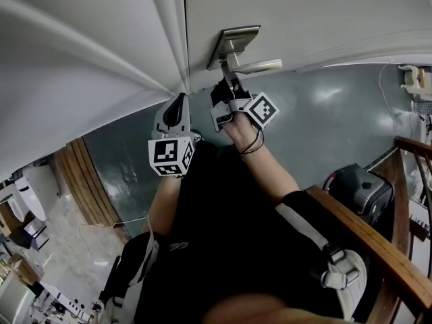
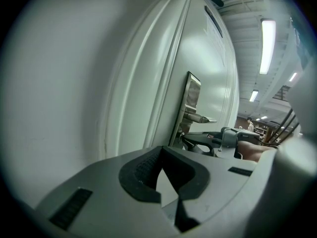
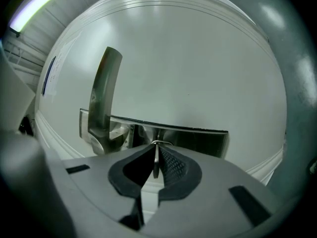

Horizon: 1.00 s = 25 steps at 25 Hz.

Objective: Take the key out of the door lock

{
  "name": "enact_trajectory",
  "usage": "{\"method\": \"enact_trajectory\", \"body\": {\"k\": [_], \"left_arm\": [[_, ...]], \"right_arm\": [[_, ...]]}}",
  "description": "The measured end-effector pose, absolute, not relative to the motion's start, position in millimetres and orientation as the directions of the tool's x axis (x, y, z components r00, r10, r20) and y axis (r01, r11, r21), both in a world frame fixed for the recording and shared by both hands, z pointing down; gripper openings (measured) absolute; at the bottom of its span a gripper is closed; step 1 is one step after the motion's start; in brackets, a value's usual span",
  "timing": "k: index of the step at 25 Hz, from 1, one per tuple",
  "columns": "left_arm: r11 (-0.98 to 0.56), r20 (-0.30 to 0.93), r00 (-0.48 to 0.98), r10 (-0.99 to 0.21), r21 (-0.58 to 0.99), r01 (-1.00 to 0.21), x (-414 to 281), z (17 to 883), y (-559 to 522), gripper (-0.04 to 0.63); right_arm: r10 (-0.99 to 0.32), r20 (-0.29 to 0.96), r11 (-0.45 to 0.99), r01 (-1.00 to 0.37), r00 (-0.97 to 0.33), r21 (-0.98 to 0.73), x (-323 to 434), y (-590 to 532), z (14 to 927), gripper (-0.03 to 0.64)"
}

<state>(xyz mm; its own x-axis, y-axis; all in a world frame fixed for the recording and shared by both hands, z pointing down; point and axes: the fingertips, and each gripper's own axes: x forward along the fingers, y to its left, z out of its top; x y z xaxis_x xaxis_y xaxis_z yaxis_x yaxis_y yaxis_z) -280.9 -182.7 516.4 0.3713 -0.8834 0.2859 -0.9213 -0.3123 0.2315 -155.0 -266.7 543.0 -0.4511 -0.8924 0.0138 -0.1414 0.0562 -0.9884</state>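
A white panelled door (image 1: pixel 304 19) rises over a grey-green floor (image 1: pixel 324 133). In the head view the right gripper (image 1: pixel 227 90) is pressed up to the metal lock plate (image 1: pixel 233 42) under the lever handle (image 1: pixel 260 66), and its own body hides what it holds. Only the right gripper view shows the key (image 3: pixel 155 162), a thin edge-on strip pinched between the closed pads at the plate. The keyhole itself is covered. The left gripper (image 1: pixel 179 103) sits apart beside the door, and its own view shows the jaws together with nothing between them.
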Motion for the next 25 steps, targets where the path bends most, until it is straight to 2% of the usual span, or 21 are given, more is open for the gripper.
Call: {"method": "enact_trajectory", "body": {"k": [4, 17, 25], "left_arm": [[-0.29, 0.29, 0.353, -0.89, 0.237, -0.927, -286, 518, -181, 0.023], [-0.285, 0.296, 0.348, -0.89, 0.237, -0.929, -287, 519, -175, 0.023], [-0.299, 0.294, 0.363, -0.884, 0.241, -0.923, -278, 522, -177, 0.023]], "right_arm": [[-0.896, -0.016, 0.065, -0.096, -0.444, -0.993, -155, -267, 541, 0.029], [-0.9, 0.004, 0.055, -0.121, -0.437, -0.991, -153, -267, 543, 0.032], [-0.912, 0.013, 0.025, -0.086, -0.41, -0.996, -148, -270, 546, 0.036]]}}
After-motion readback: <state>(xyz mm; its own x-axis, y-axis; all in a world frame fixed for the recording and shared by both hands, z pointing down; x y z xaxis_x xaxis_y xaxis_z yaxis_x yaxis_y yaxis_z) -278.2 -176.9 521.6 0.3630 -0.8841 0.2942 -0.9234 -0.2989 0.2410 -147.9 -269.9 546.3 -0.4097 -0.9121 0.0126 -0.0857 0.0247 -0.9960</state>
